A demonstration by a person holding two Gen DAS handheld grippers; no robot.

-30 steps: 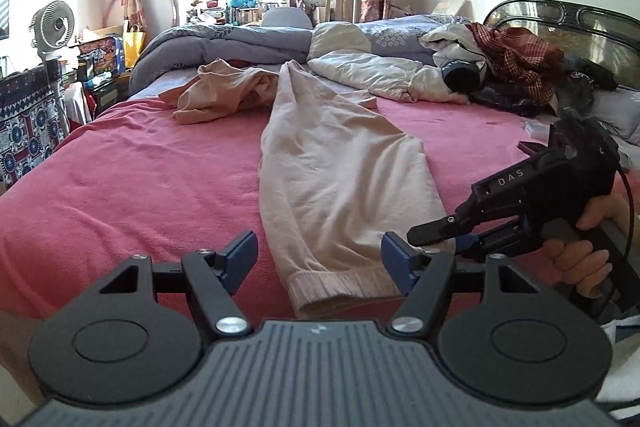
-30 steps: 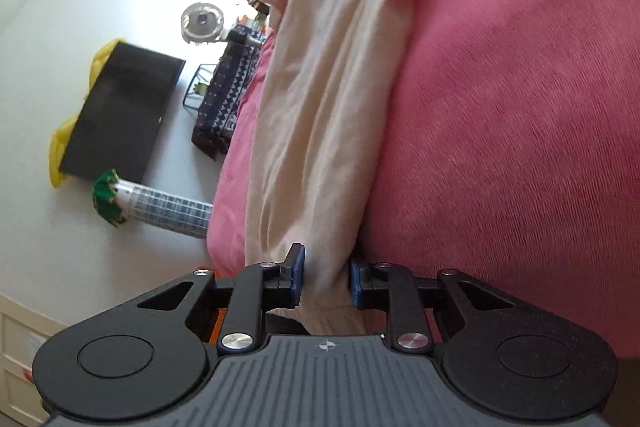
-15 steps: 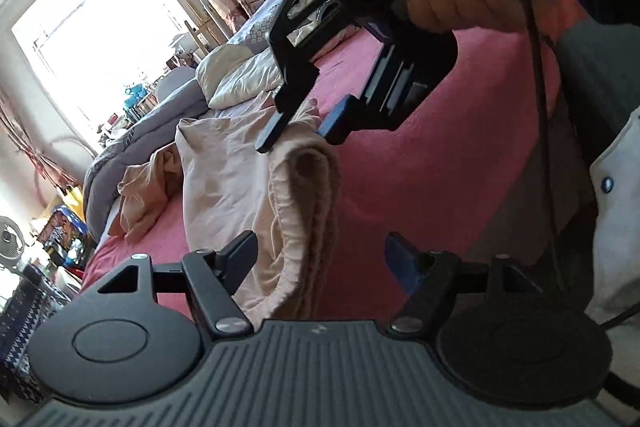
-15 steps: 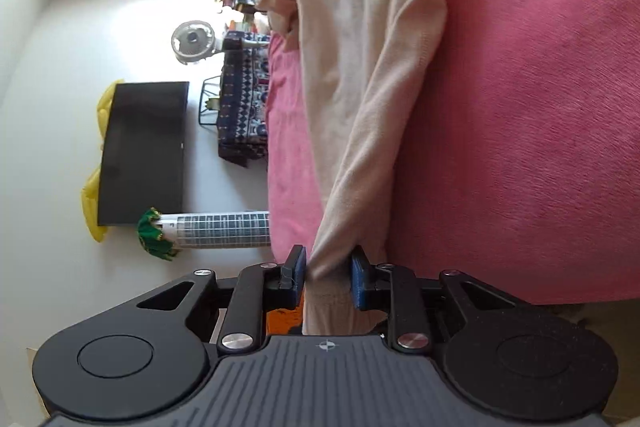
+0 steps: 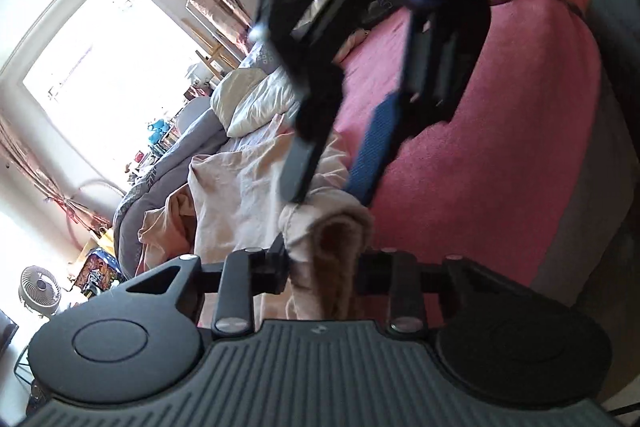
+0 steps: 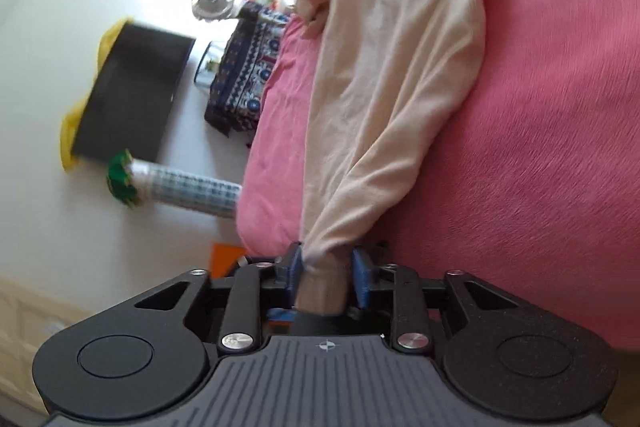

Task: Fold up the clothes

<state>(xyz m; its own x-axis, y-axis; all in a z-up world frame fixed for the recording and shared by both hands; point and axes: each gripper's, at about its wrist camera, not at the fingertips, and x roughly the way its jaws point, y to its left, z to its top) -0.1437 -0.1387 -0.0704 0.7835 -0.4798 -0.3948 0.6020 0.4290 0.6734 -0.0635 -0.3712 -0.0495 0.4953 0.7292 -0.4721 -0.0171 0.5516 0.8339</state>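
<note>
Beige knit trousers [image 6: 392,99] on pink bed [image 6: 540,107]: cuff handover, my left gripper [image 5: 323,269] closing on cuff, right gripper [image 6: 323,269] opening off it; next, carry cuff toward waistband.

The pink bed [image 6: 540,87] lies bare and open on the side of the beige trousers [image 6: 392,87] away from its edge; at its far end piled bedding [image 5: 248,103] blocks the way; the right tool [image 5: 332,179] hangs close over the cuff, crowding the left tool [image 5: 324,267].
</note>
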